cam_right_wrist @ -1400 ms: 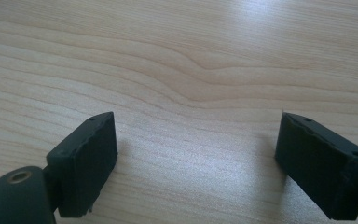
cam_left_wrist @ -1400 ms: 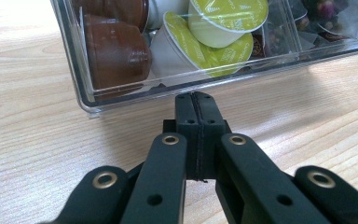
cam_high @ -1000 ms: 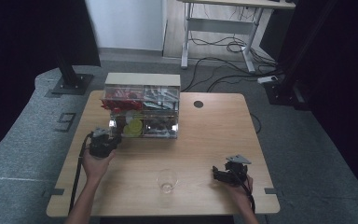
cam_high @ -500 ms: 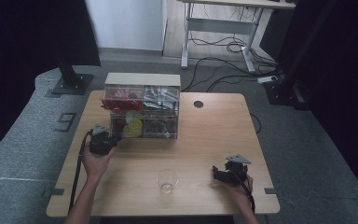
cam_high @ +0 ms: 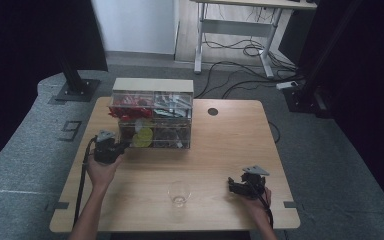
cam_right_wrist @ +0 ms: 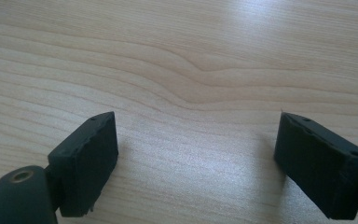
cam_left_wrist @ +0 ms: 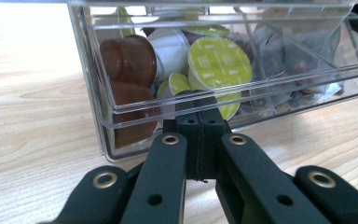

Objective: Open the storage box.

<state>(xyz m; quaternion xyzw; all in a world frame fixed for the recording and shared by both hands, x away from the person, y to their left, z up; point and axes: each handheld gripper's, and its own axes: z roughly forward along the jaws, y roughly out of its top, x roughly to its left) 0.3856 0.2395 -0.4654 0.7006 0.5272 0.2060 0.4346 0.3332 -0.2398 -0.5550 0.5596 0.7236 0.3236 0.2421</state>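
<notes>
Left gripper view: clear drawer (cam_left_wrist: 223, 100) touches closed hand-held gripper (cam_left_wrist: 200, 109).

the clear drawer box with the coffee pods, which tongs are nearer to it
Left. The left tongs are shut, tips at the front of the clear drawer box. The right tongs rest open on the table's near right part, well away from it.

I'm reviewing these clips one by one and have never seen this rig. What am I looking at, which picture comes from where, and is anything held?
A person at a wooden table holds a two-jaw tool in each hand. One picture looks down from above; the other two come from cameras riding on each tool. The left gripper is shut, its tips at the front edge of a clear drawer of coffee capsules in an organiser box; whether it pinches the edge is unclear. The right gripper is open above bare wood. A glass stands between the hands.
</notes>
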